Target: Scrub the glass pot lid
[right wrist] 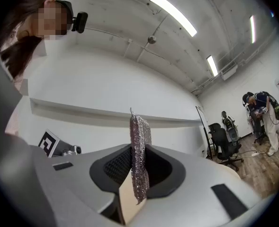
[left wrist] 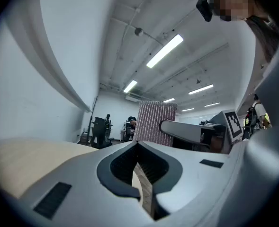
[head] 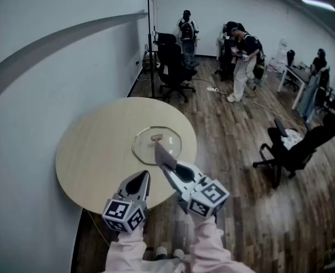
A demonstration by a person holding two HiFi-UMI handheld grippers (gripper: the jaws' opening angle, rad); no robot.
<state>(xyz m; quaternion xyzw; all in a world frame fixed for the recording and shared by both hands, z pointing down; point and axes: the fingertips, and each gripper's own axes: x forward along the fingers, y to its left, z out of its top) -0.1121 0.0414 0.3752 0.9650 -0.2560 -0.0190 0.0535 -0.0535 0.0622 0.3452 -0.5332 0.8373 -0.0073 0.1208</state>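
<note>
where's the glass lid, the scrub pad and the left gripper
glass lid (head: 147, 148): head view, on the clear pane left of its knob.
scrub pad (right wrist: 139, 150): right gripper view, its middle, between the jaws.
left gripper (head: 145, 175): head view, between its fingertips.

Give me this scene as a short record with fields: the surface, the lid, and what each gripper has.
surface: round table, light top
lid: glass pot lid lying flat on the table, knob up
right: right gripper shut on a scrub pad, held over the lid; whether they touch cannot be told
left: left gripper shut, nothing in it, by the table's near edge
</note>
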